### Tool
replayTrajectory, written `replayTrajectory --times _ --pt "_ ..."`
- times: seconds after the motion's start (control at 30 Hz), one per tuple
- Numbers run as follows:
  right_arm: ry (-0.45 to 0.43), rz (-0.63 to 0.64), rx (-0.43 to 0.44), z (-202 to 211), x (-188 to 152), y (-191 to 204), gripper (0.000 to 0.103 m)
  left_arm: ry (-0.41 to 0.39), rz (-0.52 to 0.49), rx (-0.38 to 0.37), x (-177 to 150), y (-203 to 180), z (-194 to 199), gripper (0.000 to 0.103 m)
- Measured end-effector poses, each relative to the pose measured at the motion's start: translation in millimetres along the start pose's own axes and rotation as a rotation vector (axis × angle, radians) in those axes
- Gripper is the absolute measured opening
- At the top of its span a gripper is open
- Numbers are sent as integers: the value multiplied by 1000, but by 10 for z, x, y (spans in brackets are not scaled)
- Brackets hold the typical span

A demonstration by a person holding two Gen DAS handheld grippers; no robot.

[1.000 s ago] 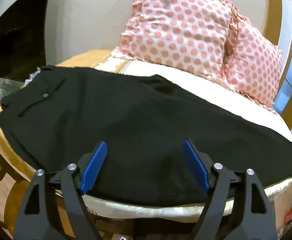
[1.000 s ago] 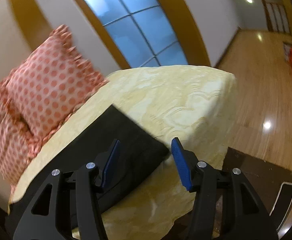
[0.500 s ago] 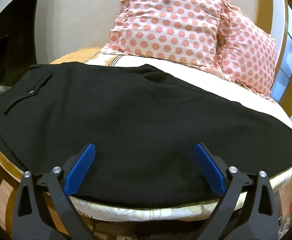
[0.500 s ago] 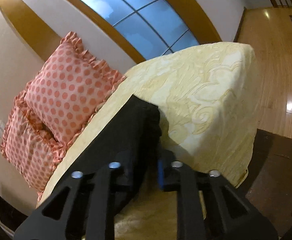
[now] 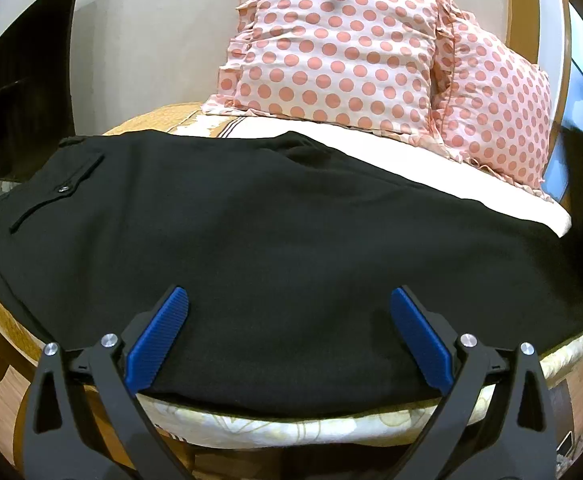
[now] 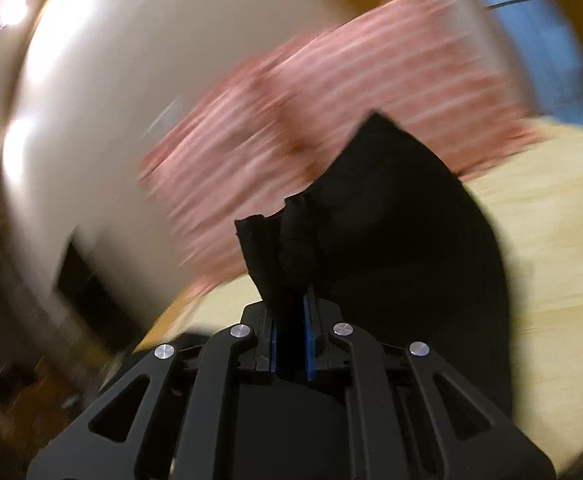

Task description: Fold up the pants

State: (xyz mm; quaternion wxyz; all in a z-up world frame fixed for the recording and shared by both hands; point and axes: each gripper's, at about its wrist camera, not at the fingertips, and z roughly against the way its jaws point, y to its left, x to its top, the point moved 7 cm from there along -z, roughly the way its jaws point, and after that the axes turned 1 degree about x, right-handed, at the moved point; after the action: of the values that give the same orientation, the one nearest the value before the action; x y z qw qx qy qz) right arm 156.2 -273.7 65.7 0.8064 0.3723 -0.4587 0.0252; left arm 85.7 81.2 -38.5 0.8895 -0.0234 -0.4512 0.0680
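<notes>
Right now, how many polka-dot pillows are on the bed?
2: one polka-dot pillow upright at the head of the bed, the other beside it, toward the window. Others may be hidden.

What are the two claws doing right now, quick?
Left gripper: open, holding nothing, poised over the black pants.
Right gripper: shut on the pants' leg end, lifted off the bed.

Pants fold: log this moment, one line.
left gripper: open over pants | right gripper: shut on pants hem, lifted off bed
</notes>
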Motion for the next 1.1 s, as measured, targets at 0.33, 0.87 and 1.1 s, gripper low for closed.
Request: replayTrajectory --times 0.33,0.87,1.1 --pt "336 35 52 -1029 -994 499 9 -13 31 -32 7 25 23 101" --pt "416 514 -12 -1107 -1515 961 22 -55 162 -160 112 255 236 101" --pt "354 522 148 -850 -1422 1207 52 -200 293 7 387 1076 680 101"
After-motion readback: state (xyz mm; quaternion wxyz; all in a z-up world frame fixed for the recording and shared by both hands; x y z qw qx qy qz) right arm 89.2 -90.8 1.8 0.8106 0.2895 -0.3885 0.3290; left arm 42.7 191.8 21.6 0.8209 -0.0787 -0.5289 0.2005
